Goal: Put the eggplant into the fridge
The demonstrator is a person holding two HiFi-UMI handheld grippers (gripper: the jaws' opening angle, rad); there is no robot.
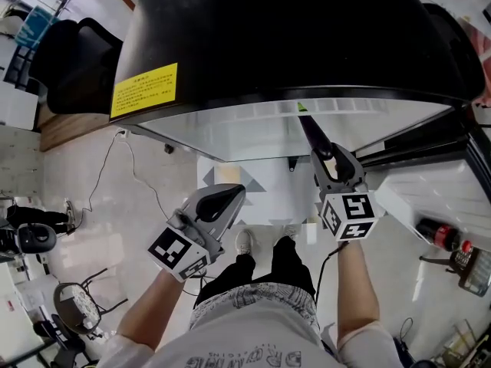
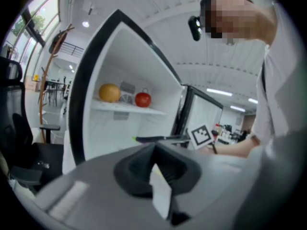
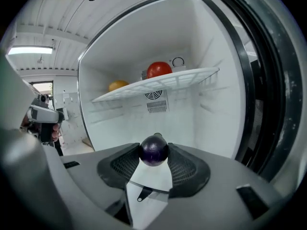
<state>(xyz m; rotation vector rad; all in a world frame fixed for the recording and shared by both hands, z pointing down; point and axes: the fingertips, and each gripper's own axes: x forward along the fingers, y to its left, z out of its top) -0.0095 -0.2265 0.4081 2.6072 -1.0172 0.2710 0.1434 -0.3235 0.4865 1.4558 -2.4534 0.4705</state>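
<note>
Eggplant (image 3: 154, 150) sits pinched between the jaws of the right gripper (image 3: 154, 154), at the mouth of the open fridge (image 3: 120, 121), below the fridge's wire shelf (image 3: 192, 75). Left gripper (image 2: 154, 163), outside the fridge, has jaws pressed together, empty.

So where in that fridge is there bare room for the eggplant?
Below the wire shelf, the space bordered by the back vent and right wall looks bare: room for the eggplant. On the shelf, the red fruit and yellow fruit crowd the back.
</note>
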